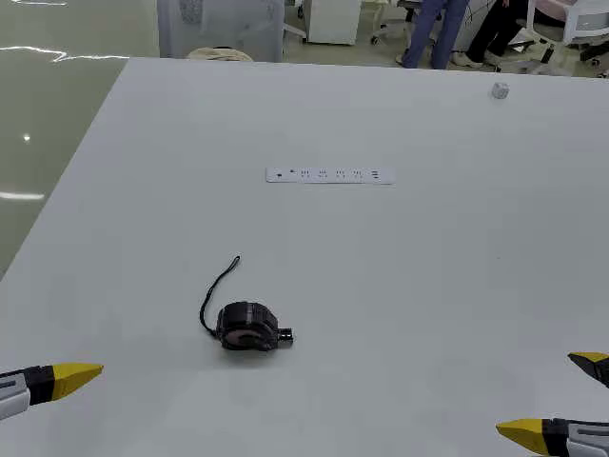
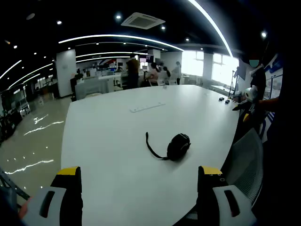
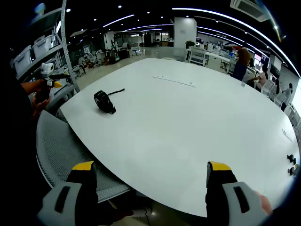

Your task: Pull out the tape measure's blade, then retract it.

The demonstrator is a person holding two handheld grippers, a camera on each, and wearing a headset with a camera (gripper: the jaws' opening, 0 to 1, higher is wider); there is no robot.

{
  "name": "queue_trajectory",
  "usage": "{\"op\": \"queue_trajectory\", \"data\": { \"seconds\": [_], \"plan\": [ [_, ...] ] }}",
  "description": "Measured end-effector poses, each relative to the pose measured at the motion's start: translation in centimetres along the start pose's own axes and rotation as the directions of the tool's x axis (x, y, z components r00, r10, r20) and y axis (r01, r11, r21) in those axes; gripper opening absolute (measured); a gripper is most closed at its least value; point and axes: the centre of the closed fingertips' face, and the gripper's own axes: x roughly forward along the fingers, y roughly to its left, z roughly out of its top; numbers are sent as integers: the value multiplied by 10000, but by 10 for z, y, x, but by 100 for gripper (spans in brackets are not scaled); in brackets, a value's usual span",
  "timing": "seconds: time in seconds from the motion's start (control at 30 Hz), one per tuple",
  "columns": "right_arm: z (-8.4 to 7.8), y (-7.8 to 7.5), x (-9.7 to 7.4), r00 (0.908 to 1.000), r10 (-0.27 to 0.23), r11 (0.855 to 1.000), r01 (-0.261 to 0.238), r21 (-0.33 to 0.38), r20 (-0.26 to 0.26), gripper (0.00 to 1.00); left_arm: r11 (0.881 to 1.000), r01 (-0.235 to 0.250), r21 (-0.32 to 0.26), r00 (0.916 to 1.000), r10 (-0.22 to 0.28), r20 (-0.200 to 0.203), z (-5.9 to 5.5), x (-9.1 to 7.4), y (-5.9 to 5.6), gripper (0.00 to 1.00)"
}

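**Head view.** A black tape measure (image 1: 249, 328) lies on its side on the white table (image 1: 409, 267), towards the near left. Its blade is wound in, and the end hook projects at the case mouth on the right. A black wrist strap (image 1: 217, 288) loops from the case towards the far side. Beyond it, a white socket strip (image 1: 328, 175) is set flush in the tabletop, and a small white object (image 1: 500, 90) stands near the far right edge. One yellow-tipped jaw enters from the lower left corner and two from the lower right. All are well apart from the tape measure and touch nothing.

**Left gripper view.** The left gripper (image 2: 140, 170) has its jaws spread wide with nothing between them. The tape measure (image 2: 178, 146) lies ahead, between the jaw lines and nearer the right one, with its strap trailing left. A grey mesh chair back (image 2: 244, 160) stands at the table edge on the right.

**Right gripper view.** The right gripper (image 3: 151, 165) is likewise spread wide and empty, held off the near table edge. The tape measure (image 3: 104, 101) lies far ahead to the left. The same mesh chair back (image 3: 61, 146) appears at lower left.
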Motion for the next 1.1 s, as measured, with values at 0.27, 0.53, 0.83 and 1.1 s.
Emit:
{"op": "queue_trajectory", "data": {
  "seconds": [0.27,0.53,0.83,1.1],
  "plan": [
    [2,0,0,10000,-38,10000,38,37,50,100,10000,32,17,10000,-32,61,2,0,0,100],
    [2,0,-1,10000,-40,10000,40,44,11,100,10000,65,-6,10000,-65,59,1,-1,1,100],
    [9,-7,0,9976,-474,9966,506,-644,500,100,9999,153,-60,9998,-153,121,1,1,-1,100],
    [16,-7,9,9972,-177,9955,244,-920,725,100,9986,524,10,9985,-524,147,-3,10,-9,100]
  ]
}}
